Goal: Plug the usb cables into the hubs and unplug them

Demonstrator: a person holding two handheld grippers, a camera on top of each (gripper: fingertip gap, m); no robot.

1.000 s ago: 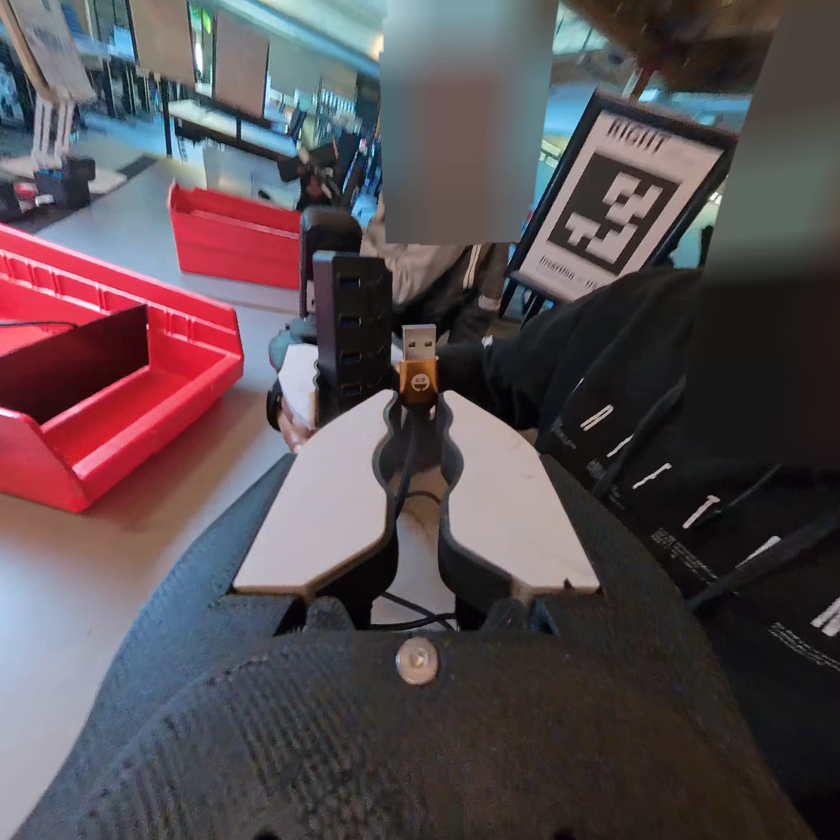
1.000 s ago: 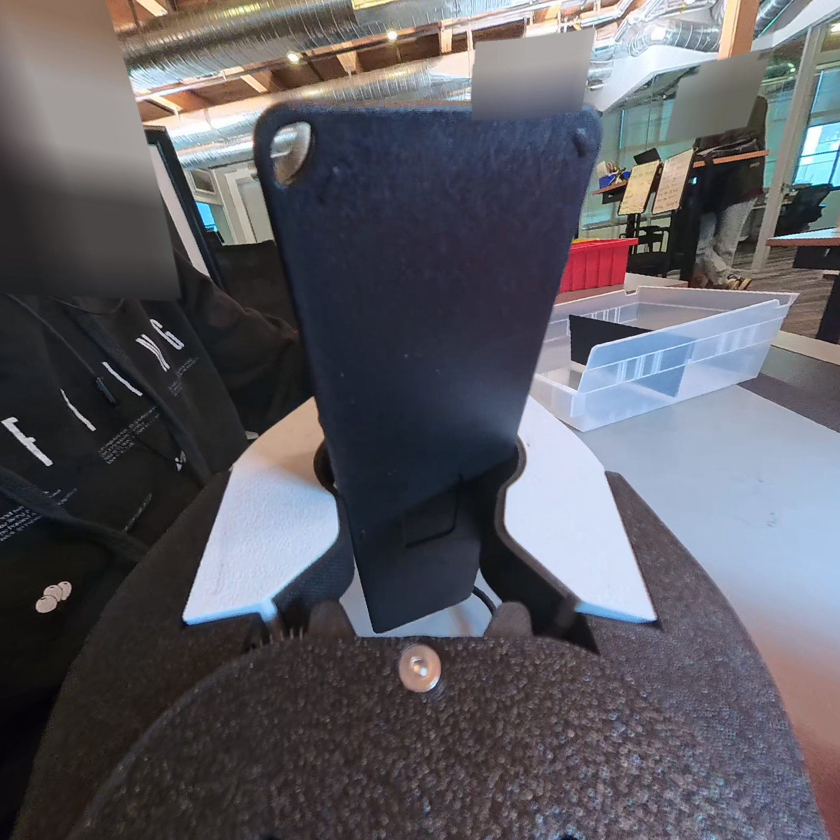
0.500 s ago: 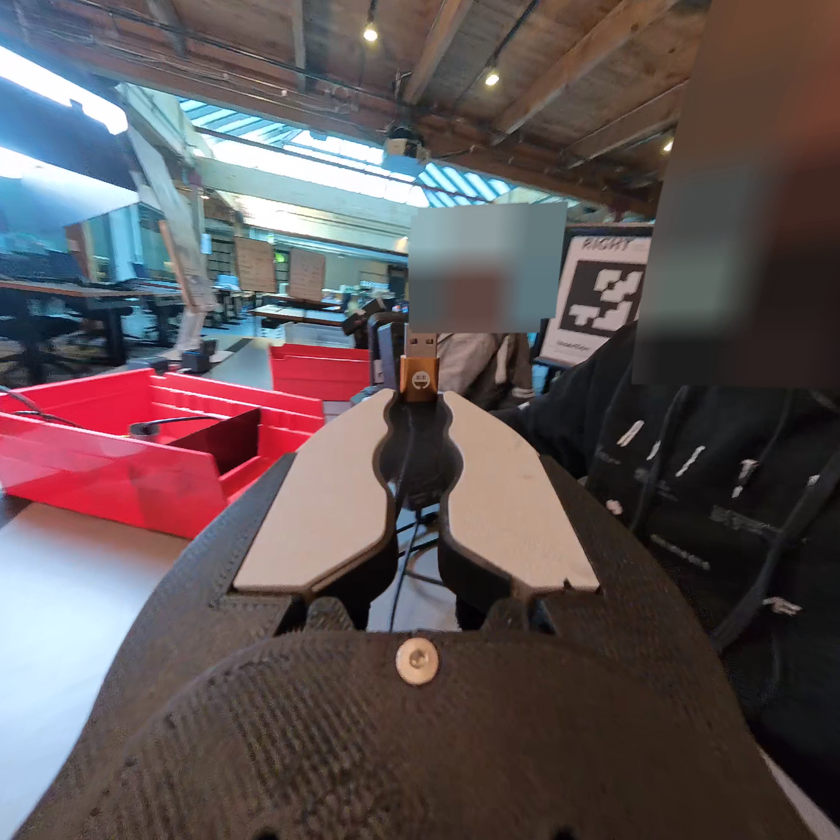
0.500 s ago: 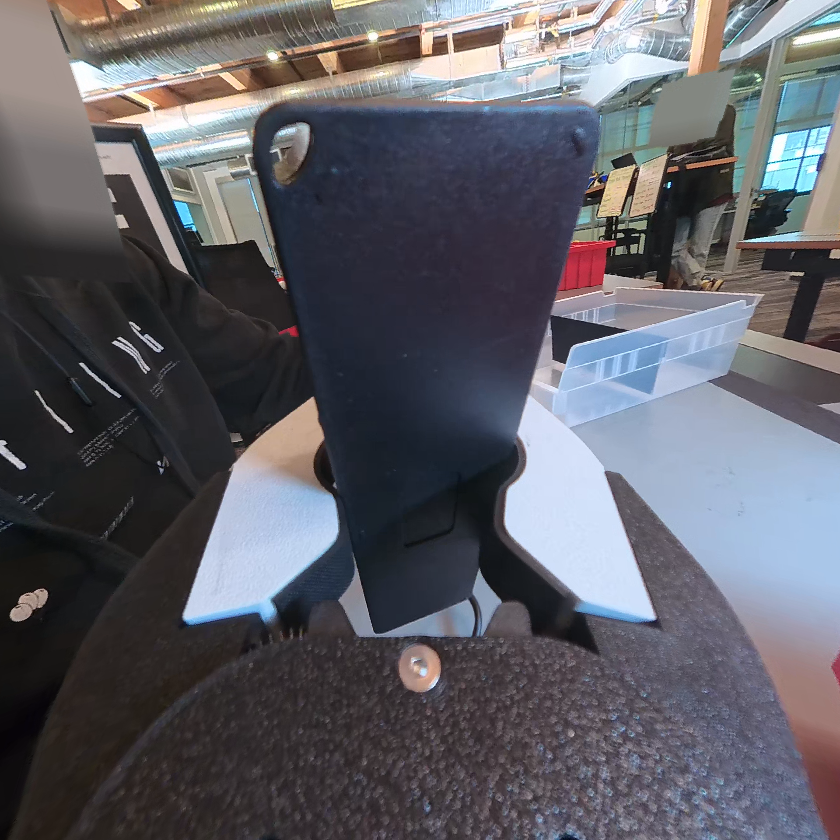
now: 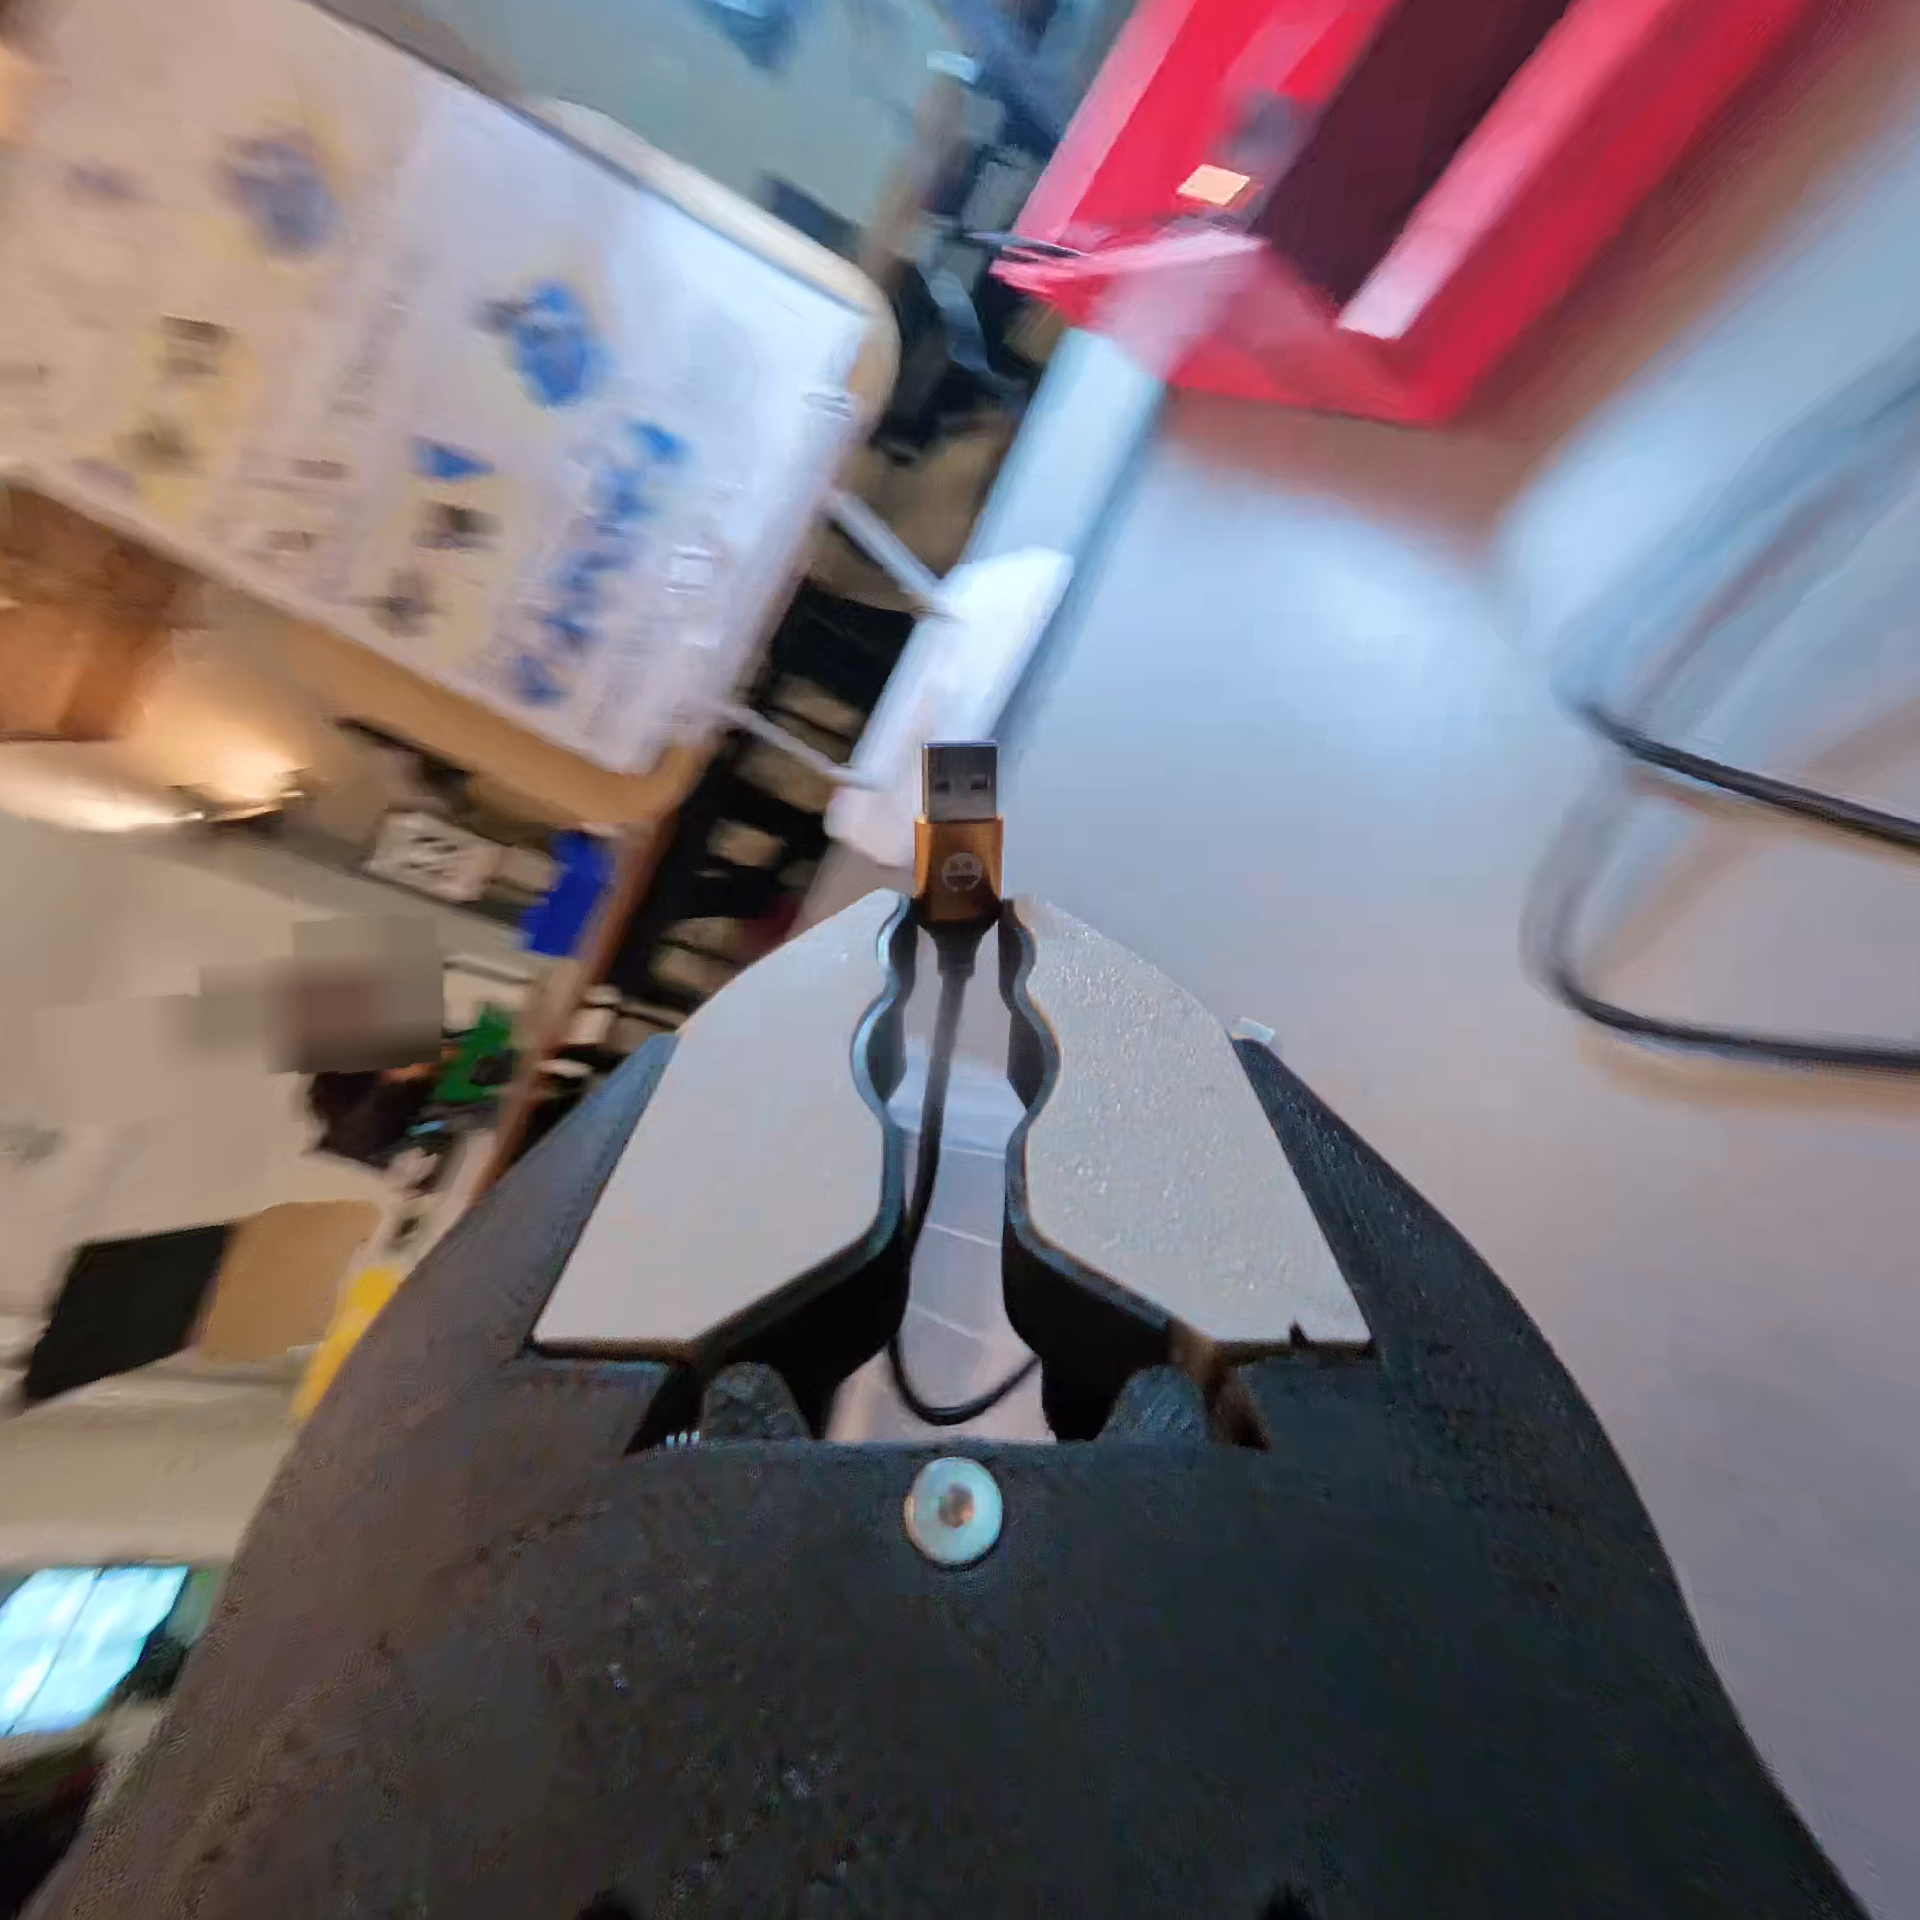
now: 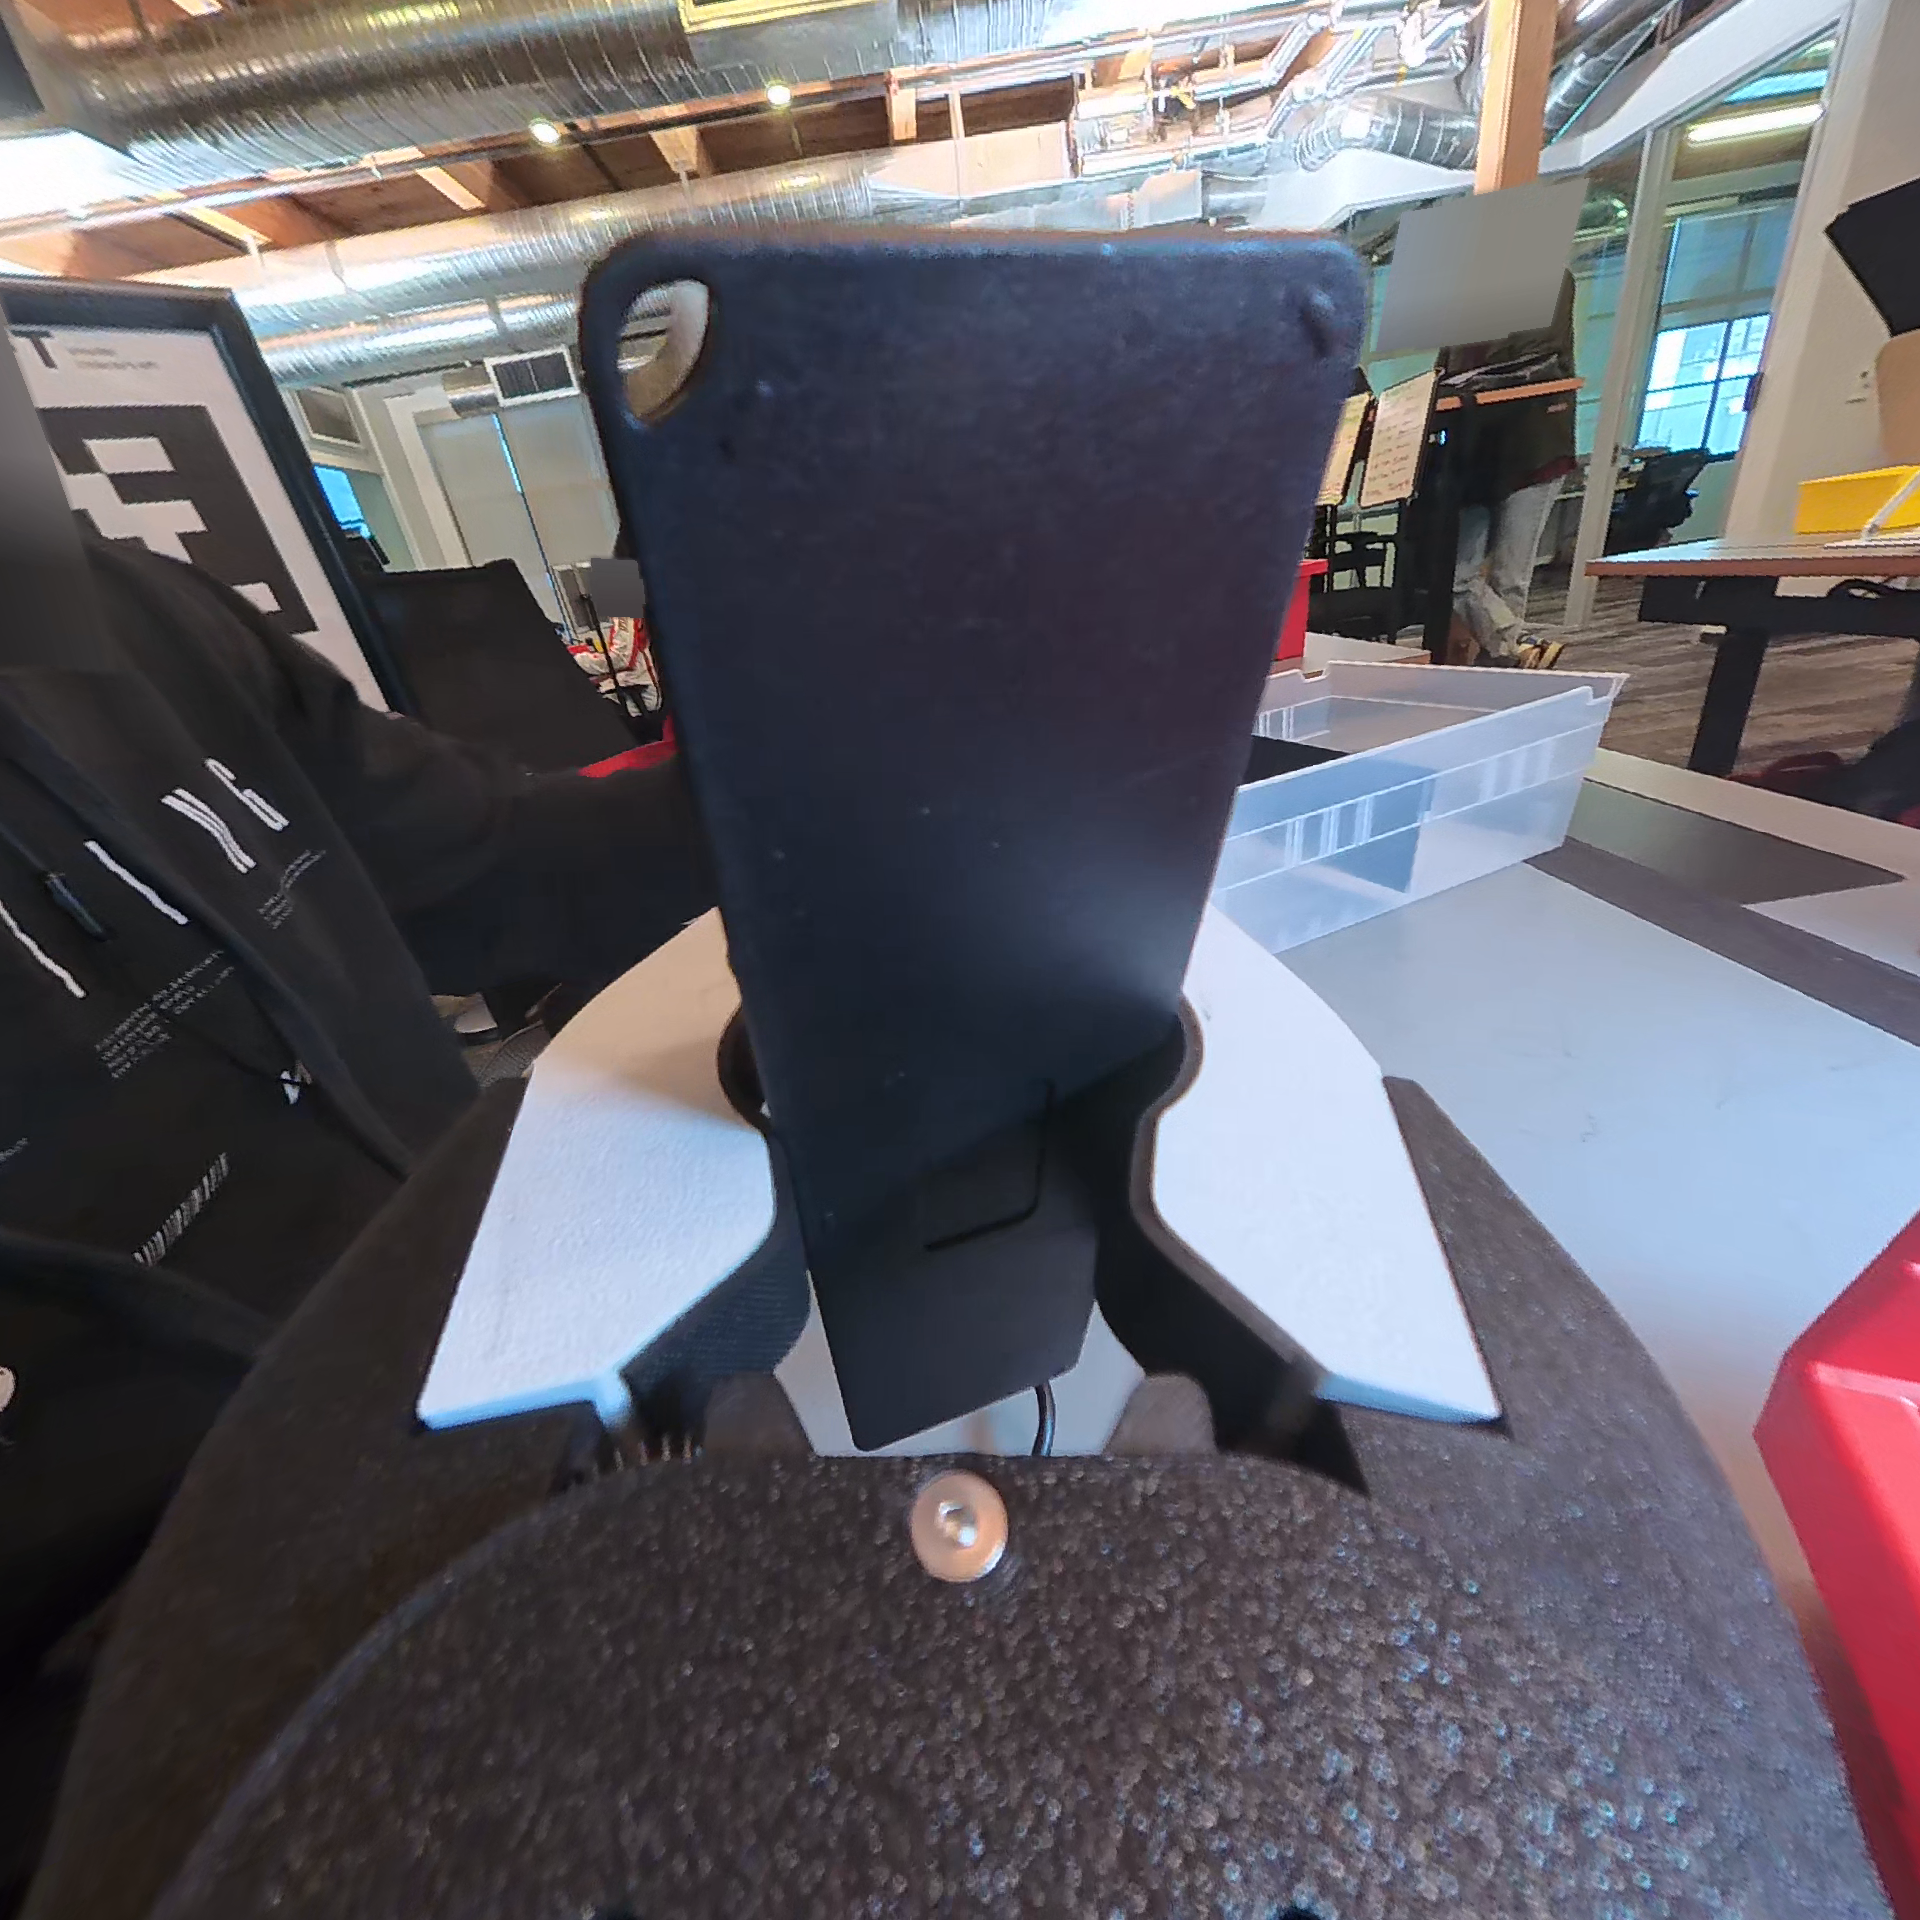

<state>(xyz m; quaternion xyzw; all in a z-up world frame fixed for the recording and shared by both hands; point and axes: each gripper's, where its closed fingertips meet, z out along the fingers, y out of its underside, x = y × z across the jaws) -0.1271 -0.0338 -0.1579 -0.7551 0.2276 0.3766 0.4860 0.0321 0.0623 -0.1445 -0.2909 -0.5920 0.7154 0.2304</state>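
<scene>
My left gripper [image 5: 958, 906] is shut on a USB cable plug [image 5: 959, 831] with an orange shell and a bare metal tip that points forward; its thin black cable [image 5: 940, 1081] runs back between the fingers. The view is tilted and blurred. My right gripper [image 6: 961, 1039] is shut on the black USB hub [image 6: 966, 675], which stands upright and shows me its flat back; its ports are hidden. The hub does not show in the left wrist view.
A red bin [image 5: 1455, 197] sits on the grey table [image 5: 1299, 727] at upper right, a black cable loop [image 5: 1704, 914] at right. A clear plastic bin [image 6: 1423, 779] lies right of the hub, a red bin corner [image 6: 1860, 1455] at lower right. A person in a black hoodie [image 6: 187, 935] is at left.
My left gripper has swung and rolled sharply away with the plug, from facing the person and hub to facing the table and red bin. The right gripper has shifted only slightly with the hub.
</scene>
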